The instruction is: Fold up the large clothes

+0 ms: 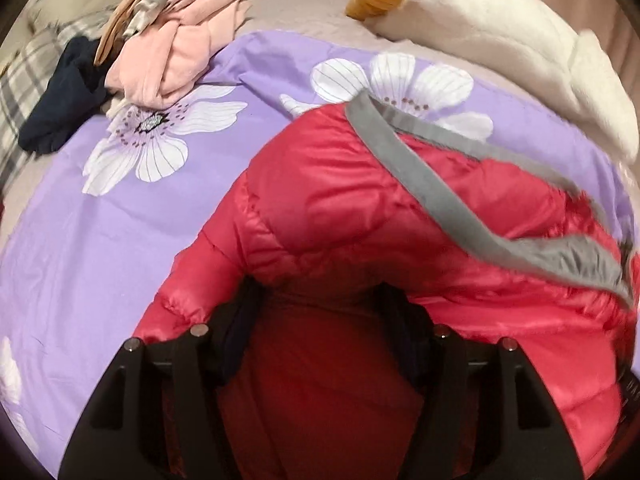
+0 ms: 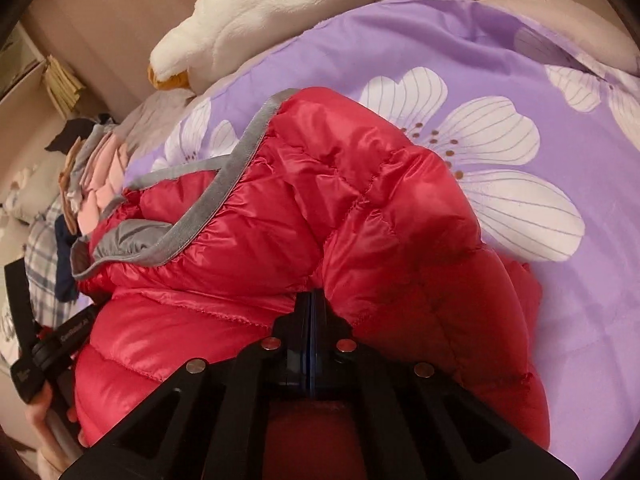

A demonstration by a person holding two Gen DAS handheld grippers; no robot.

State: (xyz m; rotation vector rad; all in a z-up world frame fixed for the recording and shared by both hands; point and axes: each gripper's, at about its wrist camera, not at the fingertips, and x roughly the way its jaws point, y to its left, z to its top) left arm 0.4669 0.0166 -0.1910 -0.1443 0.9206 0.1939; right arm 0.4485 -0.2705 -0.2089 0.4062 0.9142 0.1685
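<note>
Grasp step: right gripper (image 2: 312,300) is clenched on a fold of the red puffer jacket (image 2: 320,208); left gripper (image 1: 320,300) stands released, jacket bulk between its fingers. Next likely needs the left to pinch before lifting. Jacket lies crumpled on the purple floral sheet (image 1: 120,240), shiny, quilted, grey-trimmed hood.

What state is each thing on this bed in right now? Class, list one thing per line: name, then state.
Red puffer jacket: bunched up on the bedspread, not yet folded flat.
Left hand-held gripper: open, red fabric between its fingers.
Right hand-held gripper: shut, tips against the jacket; a pinch of fabric cannot be confirmed.
Purple floral bedspread: spread flat.
Pink clothes: piled loosely.
White plush goose: lying on its side.
</note>
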